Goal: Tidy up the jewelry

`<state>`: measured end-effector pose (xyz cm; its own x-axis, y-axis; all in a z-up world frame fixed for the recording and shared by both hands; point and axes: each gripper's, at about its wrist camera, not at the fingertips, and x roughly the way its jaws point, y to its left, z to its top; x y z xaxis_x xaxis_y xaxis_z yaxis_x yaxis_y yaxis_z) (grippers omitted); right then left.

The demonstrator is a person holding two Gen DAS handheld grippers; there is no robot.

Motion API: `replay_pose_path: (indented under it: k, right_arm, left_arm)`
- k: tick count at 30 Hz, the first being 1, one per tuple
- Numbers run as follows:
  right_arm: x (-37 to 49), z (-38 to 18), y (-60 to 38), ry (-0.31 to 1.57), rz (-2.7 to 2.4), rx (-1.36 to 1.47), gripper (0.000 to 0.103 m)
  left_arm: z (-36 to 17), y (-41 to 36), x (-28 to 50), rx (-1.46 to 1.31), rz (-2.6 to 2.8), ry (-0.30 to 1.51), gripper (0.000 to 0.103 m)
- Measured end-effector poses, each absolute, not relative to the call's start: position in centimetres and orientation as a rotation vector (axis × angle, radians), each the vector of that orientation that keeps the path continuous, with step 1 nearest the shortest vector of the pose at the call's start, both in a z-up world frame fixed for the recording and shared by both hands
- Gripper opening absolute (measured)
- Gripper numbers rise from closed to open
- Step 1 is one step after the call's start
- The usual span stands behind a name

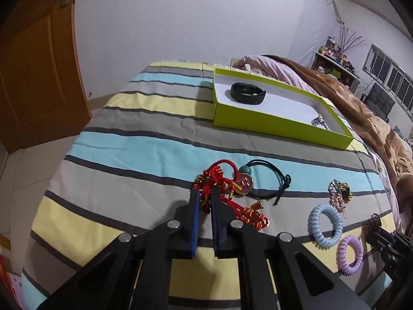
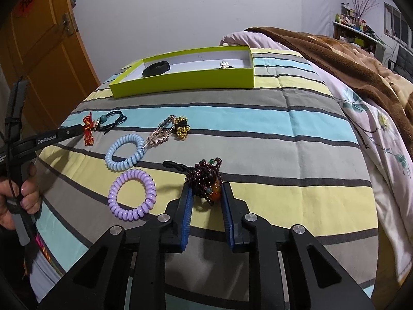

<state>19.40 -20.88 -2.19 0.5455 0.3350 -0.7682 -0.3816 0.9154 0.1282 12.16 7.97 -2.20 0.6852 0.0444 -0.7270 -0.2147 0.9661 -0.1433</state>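
Note:
My left gripper (image 1: pixel 204 193) is shut on a red cord charm (image 1: pixel 222 180) that lies on the striped bedspread (image 1: pixel 155 144). A dark cord bracelet with a teal bead (image 1: pixel 268 180) lies just beyond it. My right gripper (image 2: pixel 206 188) is closed around a dark purple bead bracelet (image 2: pixel 206 178), its pads touching both sides. A green box (image 1: pixel 271 121) at the far side holds a black wristband (image 1: pixel 247 93) and a small sparkly piece (image 2: pixel 225 64). A blue coil band (image 2: pixel 125 152), a purple coil band (image 2: pixel 133 199), a rhinestone clip (image 2: pixel 157 134) and a gold-bead tie (image 2: pixel 182 128) lie between.
A brown blanket (image 2: pixel 348 56) and pink floral quilt (image 2: pixel 374 134) are heaped along the bed's right side. An orange door (image 1: pixel 36 72) stands at the left. A shelf with small items (image 2: pixel 358 25) is at the far right wall.

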Motion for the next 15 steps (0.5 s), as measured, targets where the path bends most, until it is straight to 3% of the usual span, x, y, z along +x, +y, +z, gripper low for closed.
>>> replay_pose_path:
  k: [15]
  right_arm:
    - [18.3,-1.4,-21.4,0.879,0.432,-0.040,0.021]
  left_arm:
    - [0.4,8.5,9.0,-0.245,0.112,0.732,0.008]
